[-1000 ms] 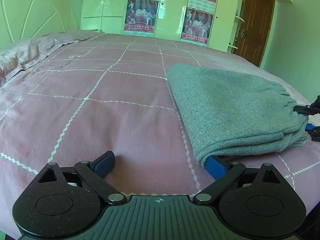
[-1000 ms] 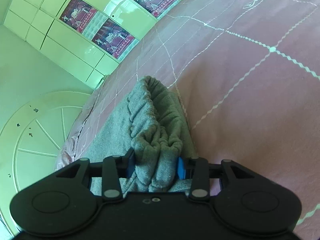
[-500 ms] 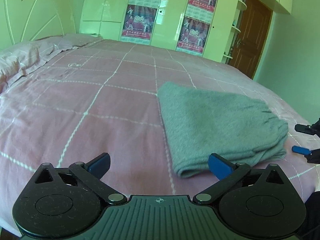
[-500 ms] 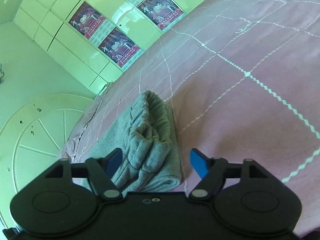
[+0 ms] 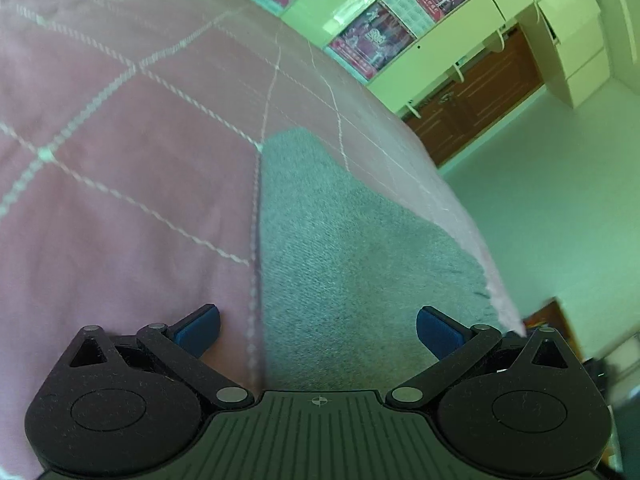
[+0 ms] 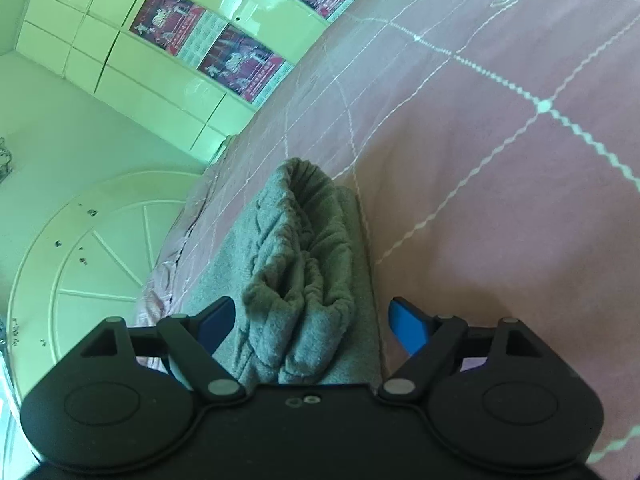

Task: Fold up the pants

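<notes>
Pants (image 5: 352, 256) are a compact grey folded stack on the pink checked bedspread (image 5: 120, 184), lying near the bed's side edge, the one that drops off toward the floor and the brown door (image 5: 480, 100).

Key relation: the stack's long axis runs straight away from both cameras, so each gripper sits at one end of it, looking down its length.

Left gripper (image 5: 318, 330): jaws wide open, nothing held. The pants' left long edge runs up between the two blue pads, close to the left pad (image 5: 198, 330); most of the cloth lies ahead and toward the right pad (image 5: 438, 332). The frame is motion-blurred, so I can't tell whether the pads touch the cloth or hover above it.

Right gripper (image 6: 312, 324): jaws also wide open, nothing held. The gathered elastic waistband (image 6: 296, 264) is bunched directly between the pads and reaches back to the gripper body. It's centred and within closing range.

My read: the fold looks essentially complete, and both grippers are free of the cloth. If another fold or a tidy is wanted, the right gripper is better placed; it only has to close on the waistband. The left would need to shift right to centre on its end.
</notes>
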